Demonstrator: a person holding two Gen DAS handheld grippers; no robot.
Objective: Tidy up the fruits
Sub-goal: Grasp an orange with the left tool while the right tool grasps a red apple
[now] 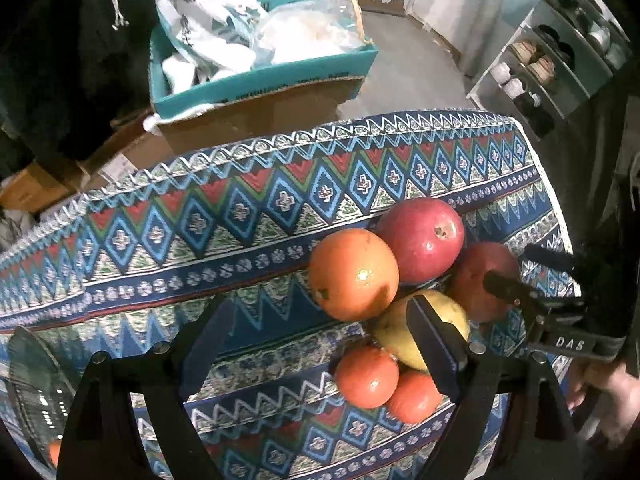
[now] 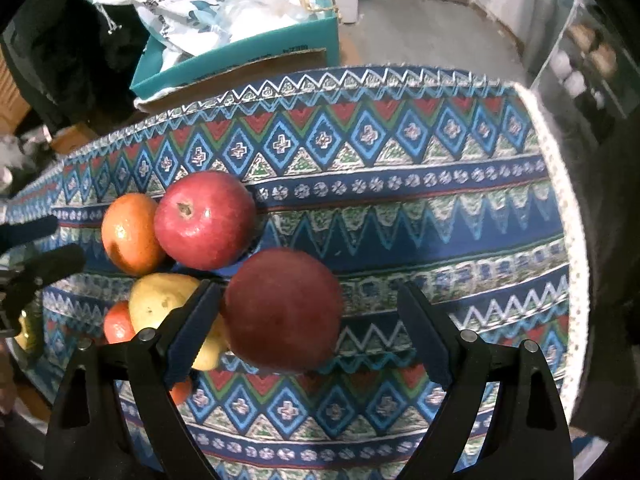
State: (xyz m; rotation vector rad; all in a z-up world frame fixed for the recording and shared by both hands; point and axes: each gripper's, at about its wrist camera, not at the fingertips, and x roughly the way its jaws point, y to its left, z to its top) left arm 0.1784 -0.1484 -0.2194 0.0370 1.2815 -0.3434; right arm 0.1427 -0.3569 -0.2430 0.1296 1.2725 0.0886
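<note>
Patterned cloth in blue, red, green and white zigzags and diamonds covers the table [image 2: 400, 208], which fills most of both views. Beyond its far edge stands a teal cardboard box [image 1: 264, 76] stuffed with white printed bags [image 1: 200, 4] and clear plastic; a white shoe rack [image 1: 544, 64] sits by the wall on the right.

Six fruits lie bunched together on the cloth. Nearest the right gripper [image 2: 308, 320] is a dark red apple [image 2: 282, 308], lying between its jaws, close to the left one; the jaws stand wide and I see no pad pressing on it. Behind it rests a second red apple [image 2: 205, 220], touching a large orange [image 2: 128, 232] on its left. A yellow pear-like fruit [image 2: 160, 300] sits in the middle of the bunch, partly hidden by the right gripper's left jaw. Two small orange fruits [image 1: 368, 376] lie touching each other at the near side of the pile.

The left gripper [image 1: 320, 344] hangs over bare cloth just left of the pile, jaws wide and empty, its right jaw crossing in front of the yellow fruit.
</note>
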